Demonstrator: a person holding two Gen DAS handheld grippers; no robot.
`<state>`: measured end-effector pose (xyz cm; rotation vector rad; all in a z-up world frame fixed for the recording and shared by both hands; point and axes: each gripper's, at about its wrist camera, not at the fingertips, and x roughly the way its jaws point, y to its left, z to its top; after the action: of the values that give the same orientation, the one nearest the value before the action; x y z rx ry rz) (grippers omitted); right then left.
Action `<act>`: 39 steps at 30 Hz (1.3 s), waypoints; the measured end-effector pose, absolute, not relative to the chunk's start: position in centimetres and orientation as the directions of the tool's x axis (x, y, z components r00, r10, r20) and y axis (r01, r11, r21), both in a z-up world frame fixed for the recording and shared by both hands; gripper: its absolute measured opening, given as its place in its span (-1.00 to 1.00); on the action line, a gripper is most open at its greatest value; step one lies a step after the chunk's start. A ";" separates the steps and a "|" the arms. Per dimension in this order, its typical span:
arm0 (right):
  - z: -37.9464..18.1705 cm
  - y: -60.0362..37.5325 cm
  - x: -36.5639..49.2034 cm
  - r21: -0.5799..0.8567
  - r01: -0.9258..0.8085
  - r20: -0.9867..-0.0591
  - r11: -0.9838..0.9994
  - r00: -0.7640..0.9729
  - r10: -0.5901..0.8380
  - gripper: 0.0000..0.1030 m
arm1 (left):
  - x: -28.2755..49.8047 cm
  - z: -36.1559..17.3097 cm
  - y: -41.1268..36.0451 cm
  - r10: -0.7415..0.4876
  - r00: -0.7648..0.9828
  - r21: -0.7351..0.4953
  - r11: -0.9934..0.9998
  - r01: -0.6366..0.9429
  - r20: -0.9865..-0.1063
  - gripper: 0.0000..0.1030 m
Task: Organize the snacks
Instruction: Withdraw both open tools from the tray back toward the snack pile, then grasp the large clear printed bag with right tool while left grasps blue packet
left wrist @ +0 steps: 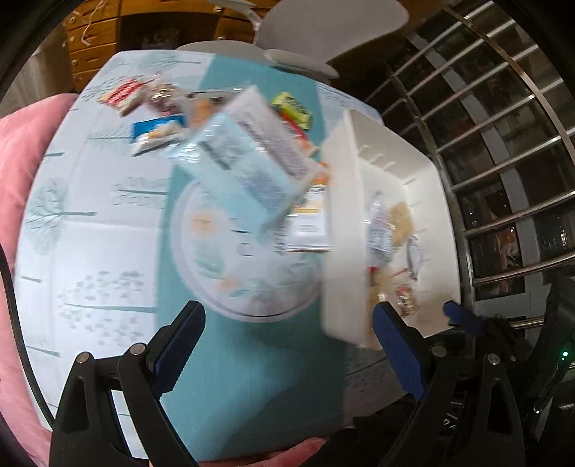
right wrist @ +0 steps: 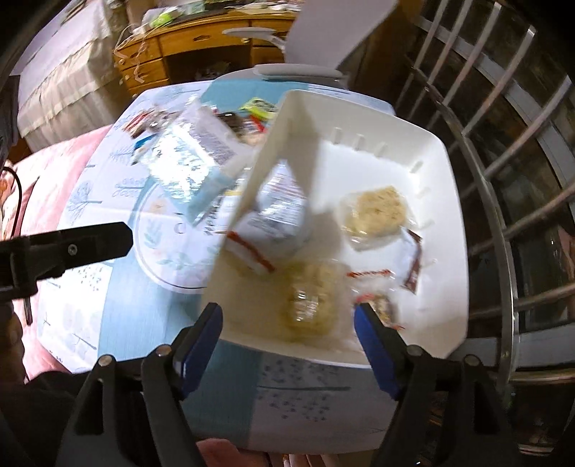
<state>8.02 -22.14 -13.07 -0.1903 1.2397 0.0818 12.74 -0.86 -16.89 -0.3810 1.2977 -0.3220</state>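
Note:
A white bin (left wrist: 341, 201) (right wrist: 442, 201) stands on the right of the table and holds several wrapped snacks, among them pale rice cakes (right wrist: 375, 212). Loose snacks lie at the table's far side: a light blue box (left wrist: 248, 169) (right wrist: 194, 172), a red packet (left wrist: 124, 94) and a yellow-green packet (left wrist: 293, 107). My left gripper (left wrist: 287, 341) is open and empty above the round plate (left wrist: 215, 273). My right gripper (right wrist: 287, 341) is open and empty over the bin's near rim, above a rice cake (right wrist: 312, 301).
The table has a patterned white cloth (left wrist: 100, 251) with a teal strip (left wrist: 244, 377). A metal railing (left wrist: 503, 161) runs along the right. A grey chair (left wrist: 323, 32) and a wooden dresser (right wrist: 201, 46) stand behind. Pink fabric (left wrist: 21, 151) lies at left.

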 end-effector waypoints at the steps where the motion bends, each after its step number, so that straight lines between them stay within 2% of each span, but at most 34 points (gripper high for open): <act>1: -13.1 -21.1 8.2 -0.117 -0.192 -0.944 0.974 0.325 -0.049 0.54 | 12.9 -17.0 -0.2 -0.434 0.236 -0.443 0.896 0.016 -0.870 0.82; 9: -12.8 -16.7 11.3 -0.175 -0.255 -0.934 0.951 0.348 -0.078 0.65 | 15.9 -18.5 6.7 -0.392 0.186 -0.389 0.920 0.054 -0.901 0.82; 16: -13.7 -12.0 15.7 -0.254 -0.274 -0.911 0.928 0.391 -0.134 0.77 | 20.2 -19.4 10.1 -0.365 0.172 -0.339 0.927 0.160 -0.915 0.82; 20: -14.8 -9.9 17.5 -0.293 -0.291 -0.903 0.911 0.397 -0.164 0.85 | 22.4 -20.7 10.5 -0.334 0.152 -0.295 0.926 0.235 -0.930 0.81; 23: -15.8 -8.8 18.5 -0.293 -0.324 -0.910 0.900 0.385 -0.157 0.86 | 23.5 -21.8 10.1 -0.315 0.124 -0.270 0.919 0.288 -0.941 0.70; 32: -19.0 -7.2 21.2 -0.304 -0.438 -0.922 0.846 0.360 -0.145 0.91 | 27.5 -23.5 9.1 -0.238 0.135 -0.175 0.914 0.366 -0.962 0.70; 39: -21.3 -6.3 23.2 -0.349 -0.502 -0.915 0.791 0.367 -0.171 0.99 | 31.8 -25.1 7.9 -0.223 0.155 -0.142 0.899 0.414 -0.962 0.70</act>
<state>23.18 -6.26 -21.29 -0.6608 1.1987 0.2335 31.81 7.90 -25.12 0.1690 1.3406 -0.4596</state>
